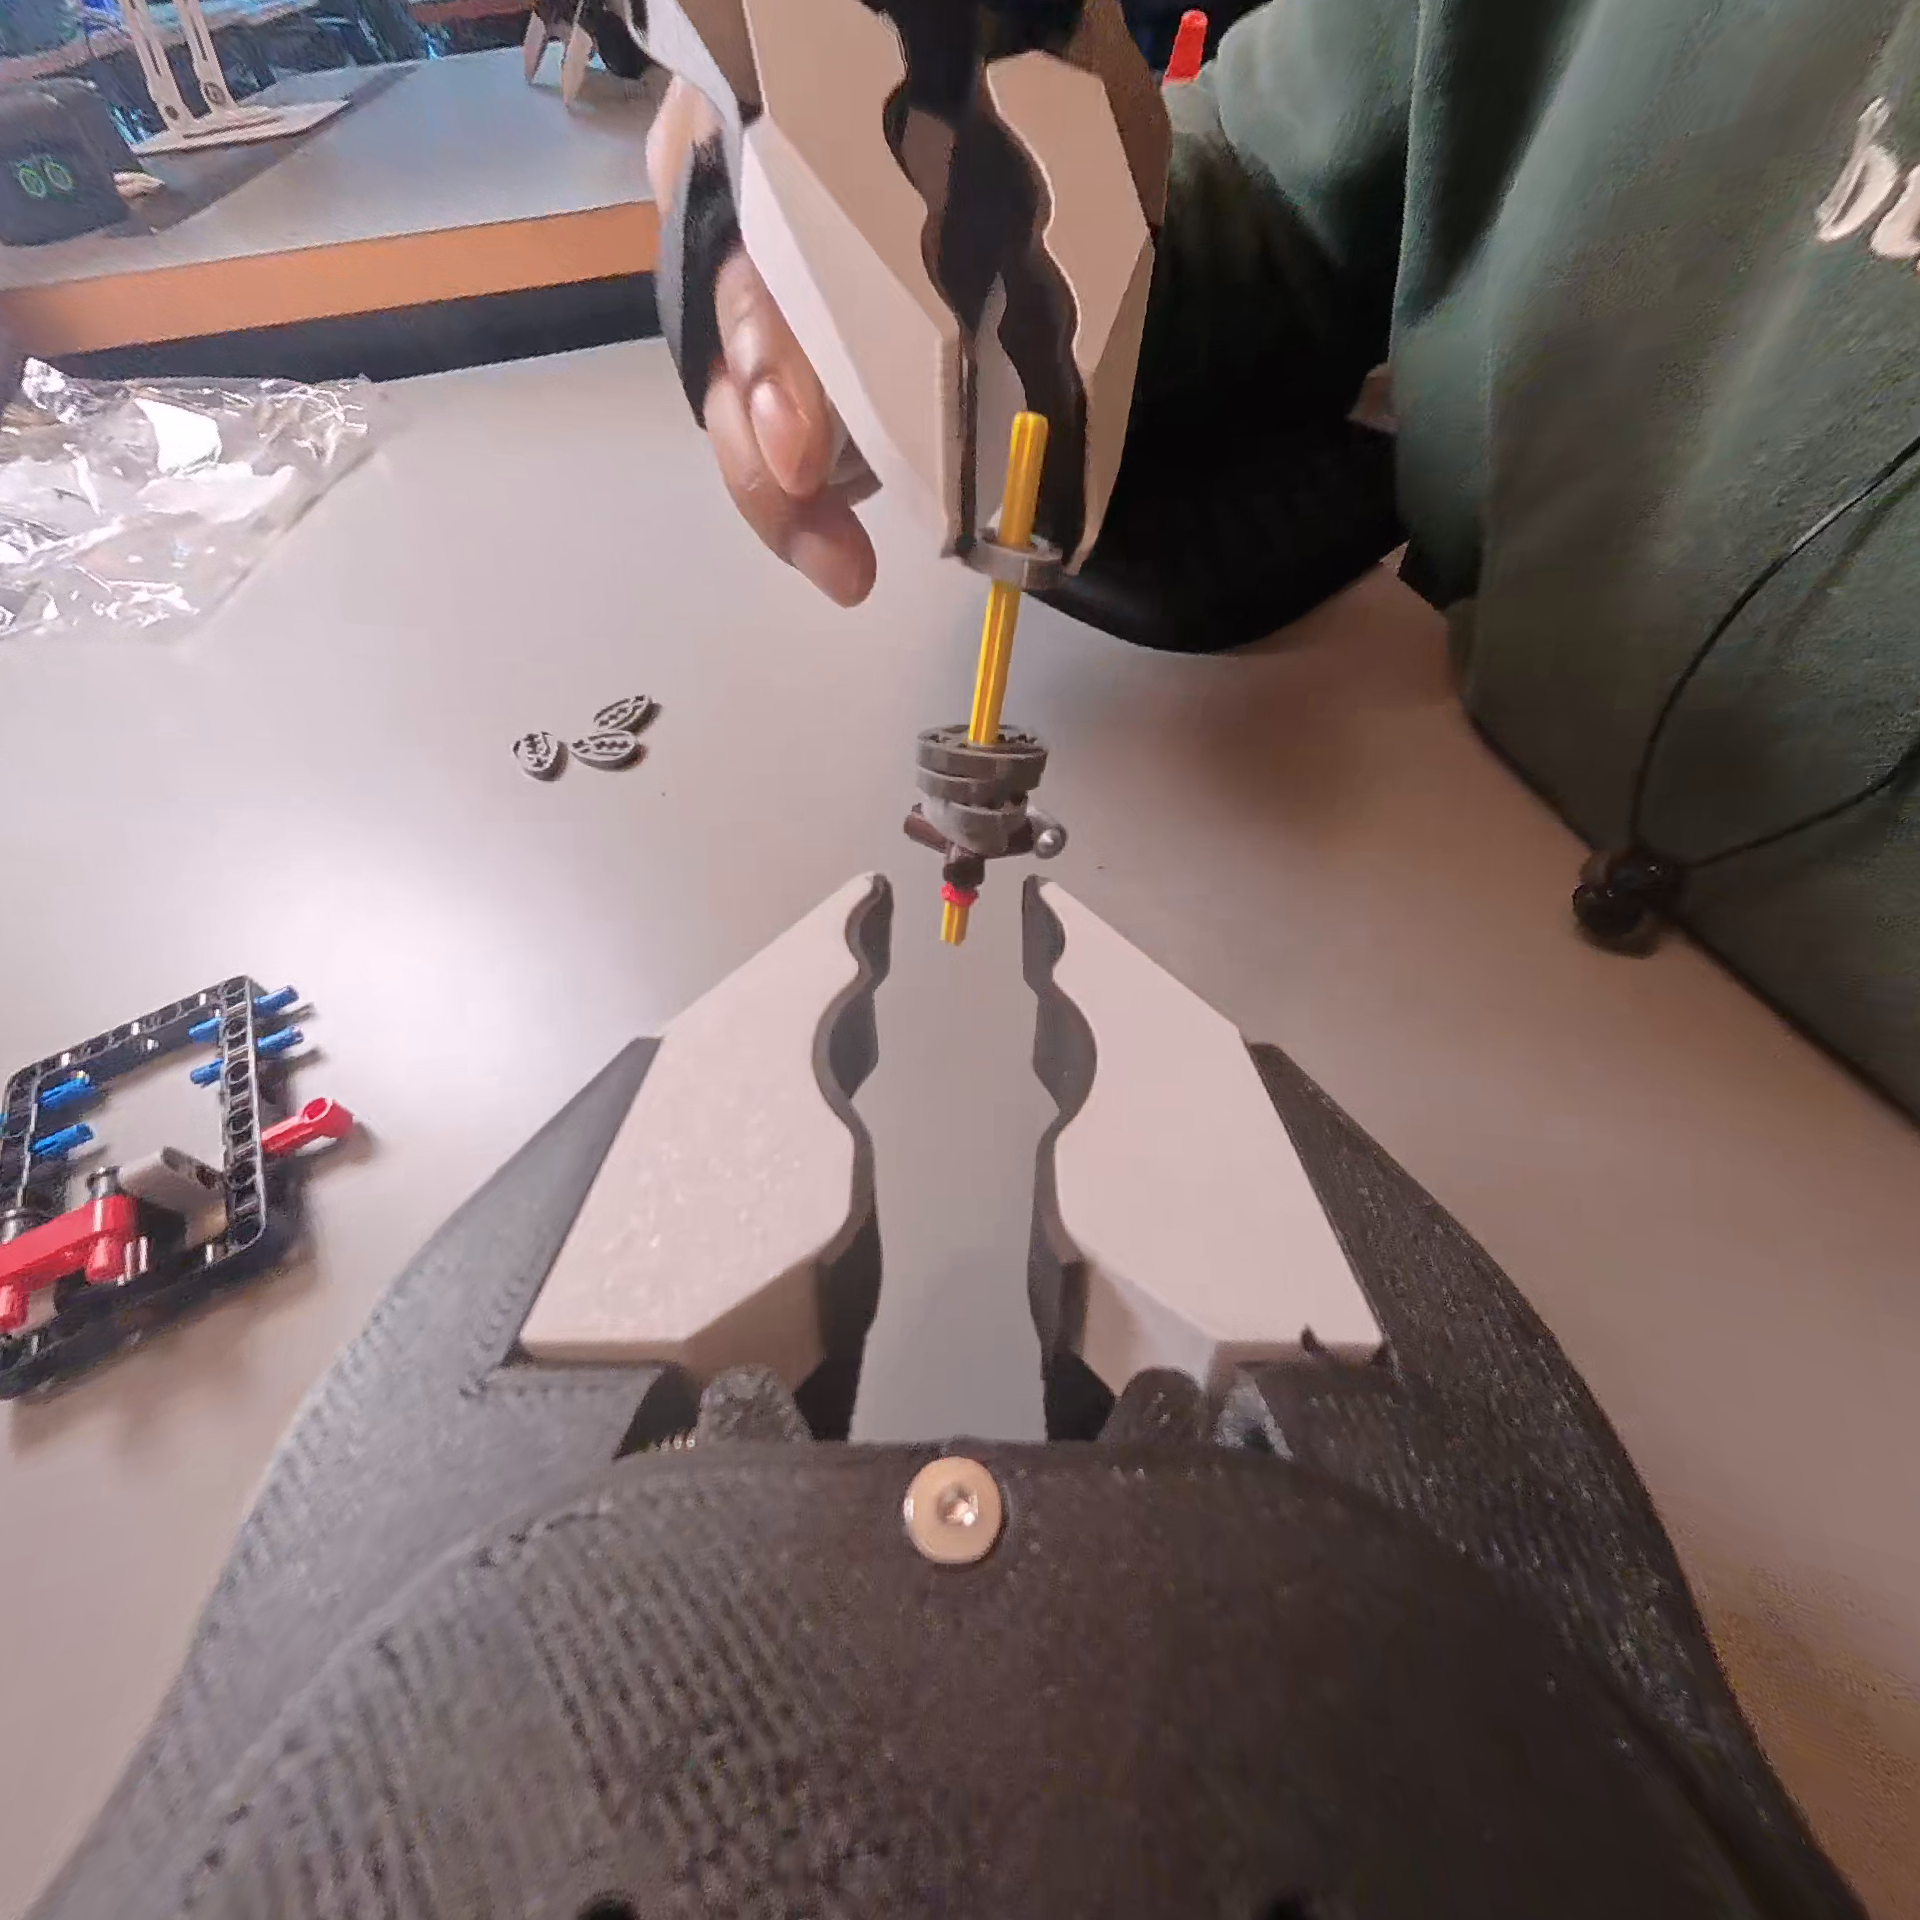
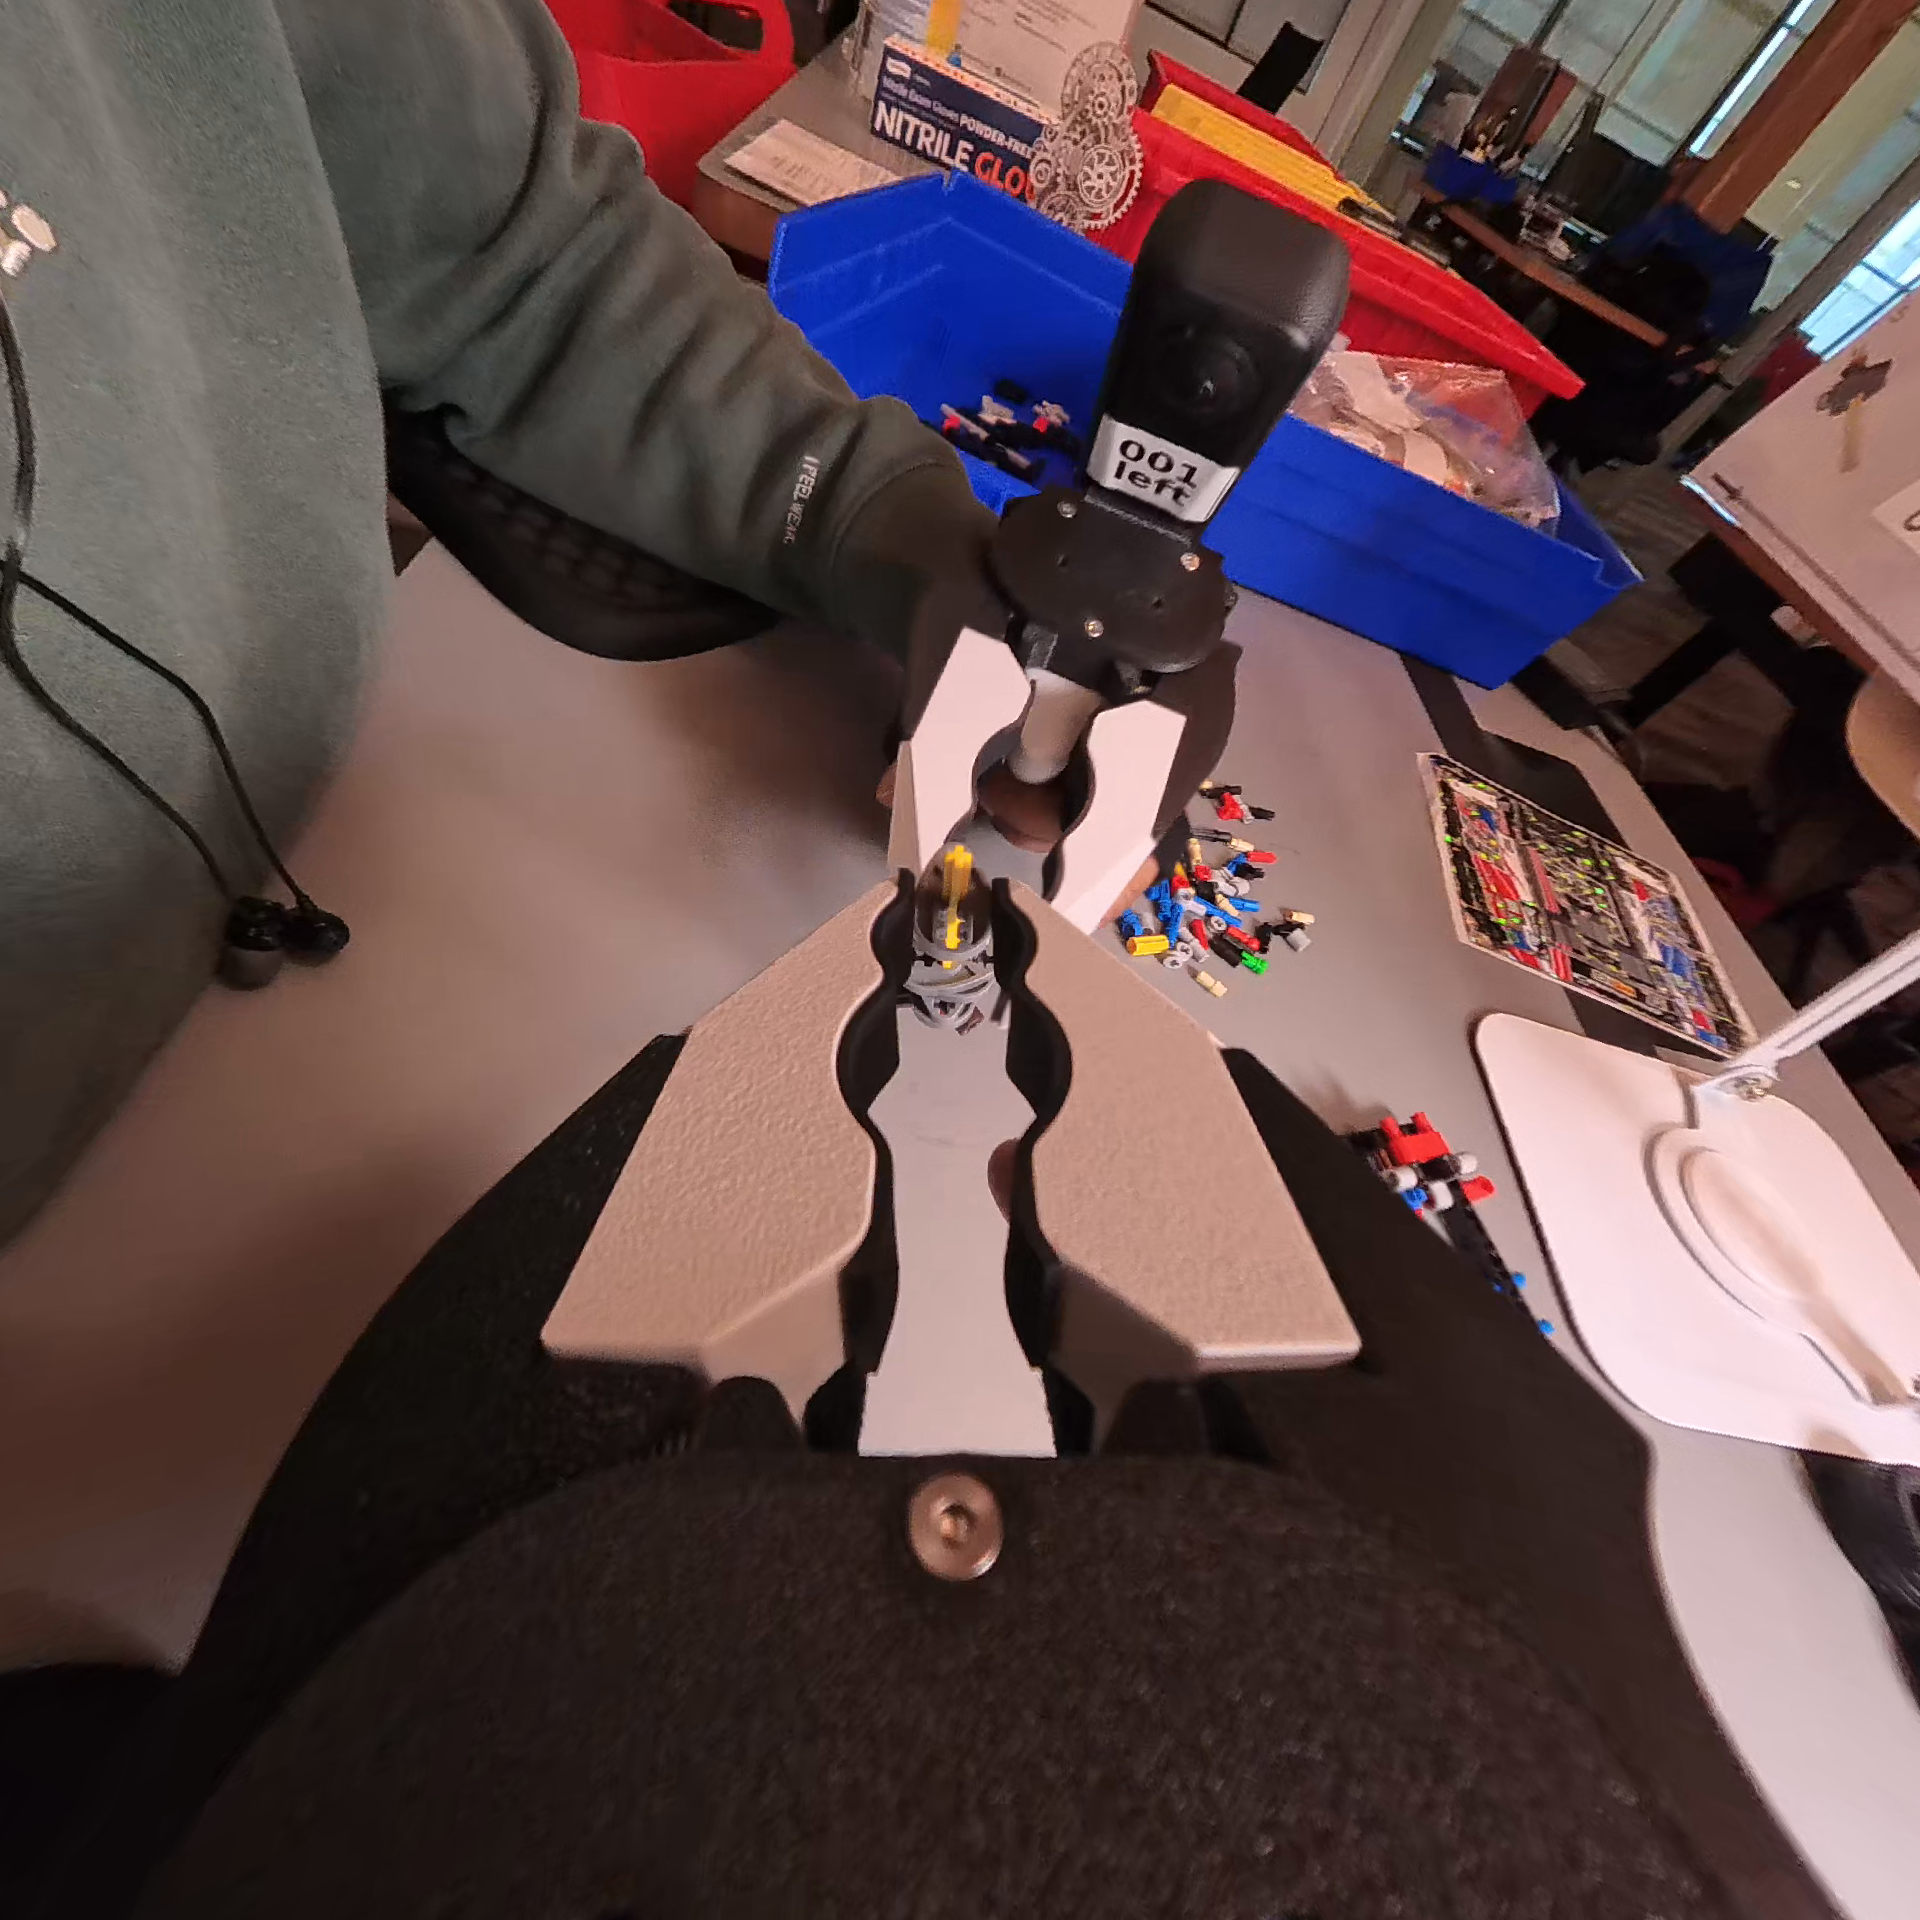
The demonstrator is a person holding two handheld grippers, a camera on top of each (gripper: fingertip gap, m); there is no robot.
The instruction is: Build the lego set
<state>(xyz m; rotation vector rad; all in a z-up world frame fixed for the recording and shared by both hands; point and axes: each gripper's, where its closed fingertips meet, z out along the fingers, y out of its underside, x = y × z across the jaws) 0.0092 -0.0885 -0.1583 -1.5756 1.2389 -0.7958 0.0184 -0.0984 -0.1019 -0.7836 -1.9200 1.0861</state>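
Left wrist view shows my left gripper [image 1: 956, 894] low in the centre of the frame, its two fingers apart with nothing between them. Just above its tips hangs the yellow axle [image 1: 992, 665], and it is carried by my right gripper [image 1: 1023, 540], which comes down from the upper centre. That gripper is pressed together on a small grey bush [image 1: 1023, 561] threaded on the axle, so the axle hangs from it a little tilted. Lower on the axle sits a stack of grey discs [image 1: 977, 795] with a dark connector under it, and the yellow end sticks out below, close to my open fingers but not touching them.

Right wrist view confirms this: the grey stack [image 2: 940, 982] and the yellow tip [image 2: 956, 878] sit between the tips of the right gripper [image 2: 945, 904], and the other gripper faces them from above.

At the left edge of the left wrist view lies the black frame [image 1: 145, 1153] with blue pins and red parts, and three loose grey pieces [image 1: 587, 738] lie on the table [image 1: 416, 883] left of centre.

I judge that the step is threading parts on the axle. Next I should probably bring the left fingers around the lower stack and take hold of it, keeping the axle straight, so the bush can slide down.
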